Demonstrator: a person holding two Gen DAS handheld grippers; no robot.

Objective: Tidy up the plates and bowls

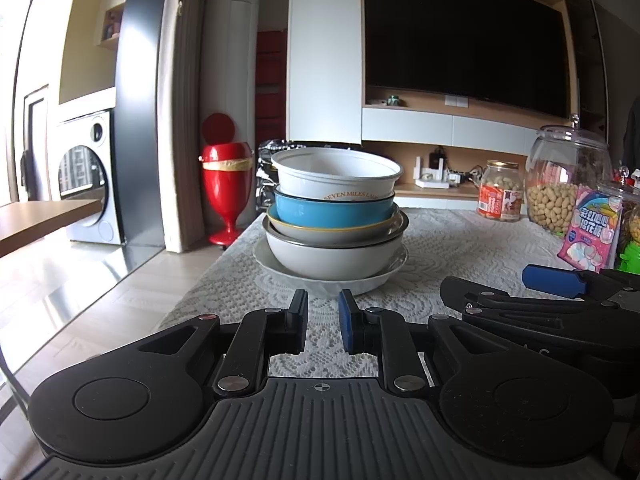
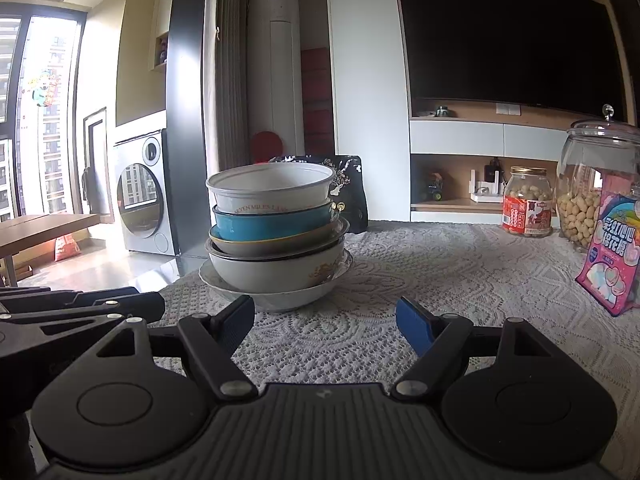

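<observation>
Bowls and plates sit nested in one stack (image 1: 334, 220) on the white lace tablecloth (image 1: 460, 248): a white plastic bowl (image 1: 336, 174) on top, a blue ceramic bowl (image 1: 334, 210) beneath, shallower grey and white dishes below, and a white scalloped plate (image 1: 332, 280) at the base. In the left wrist view, the left gripper (image 1: 323, 318) is clenched on nothing, just short of that plate. In the right wrist view, the right gripper (image 2: 325, 322) stands released and empty, the stack (image 2: 276, 236) ahead and slightly left. Stacking looks finished; any next move would need a steady two-sided grip low on the pile.
</observation>
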